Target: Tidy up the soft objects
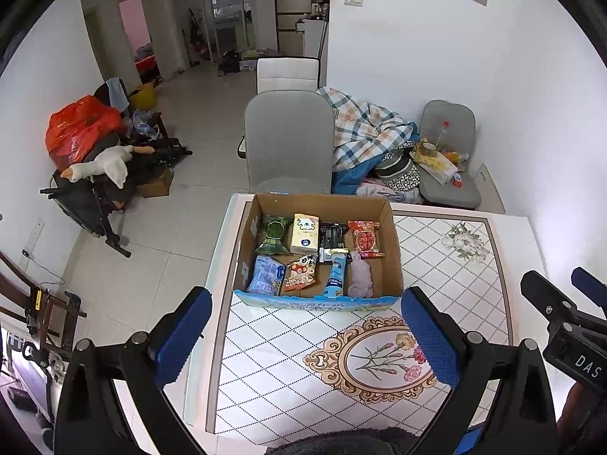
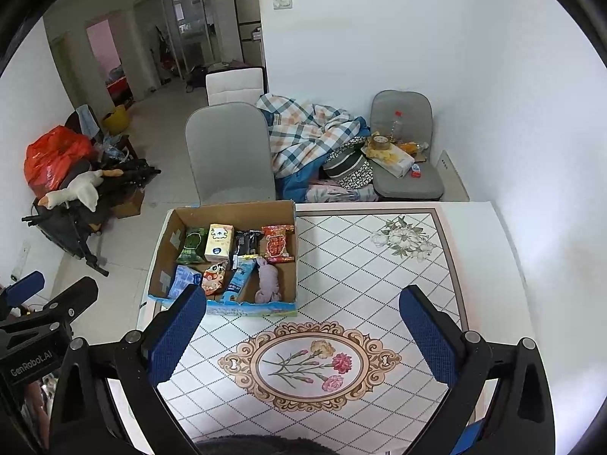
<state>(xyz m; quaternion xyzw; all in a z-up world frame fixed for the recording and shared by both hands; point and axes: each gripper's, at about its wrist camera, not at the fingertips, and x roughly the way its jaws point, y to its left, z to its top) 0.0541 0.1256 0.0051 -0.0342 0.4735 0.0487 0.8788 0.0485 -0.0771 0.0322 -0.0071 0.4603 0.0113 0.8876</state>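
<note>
A cardboard box (image 1: 392, 242) (image 2: 161, 250) stands at the far left of the patterned table. Inside lie several soft packs: a green pack (image 1: 274, 234), a yellow tissue pack (image 1: 304, 233) (image 2: 219, 242), a black pack (image 1: 332, 237), a red pack (image 1: 365, 239) (image 2: 278, 242), a blue pack (image 1: 265, 275), an orange snack bag (image 1: 301, 273), a blue tube pack (image 1: 337, 275) (image 2: 239, 276) and a purple cloth (image 1: 359, 275) (image 2: 267, 278). My left gripper (image 1: 305, 335) is open and empty, above the table in front of the box. My right gripper (image 2: 303, 335) is open and empty, to the right of the box.
A grey chair (image 1: 288, 140) stands behind the box. A second chair (image 1: 447, 151) with clutter and a plaid blanket (image 1: 364, 129) sit behind the table by the wall. The right gripper shows at the left wrist view's right edge (image 1: 561, 314).
</note>
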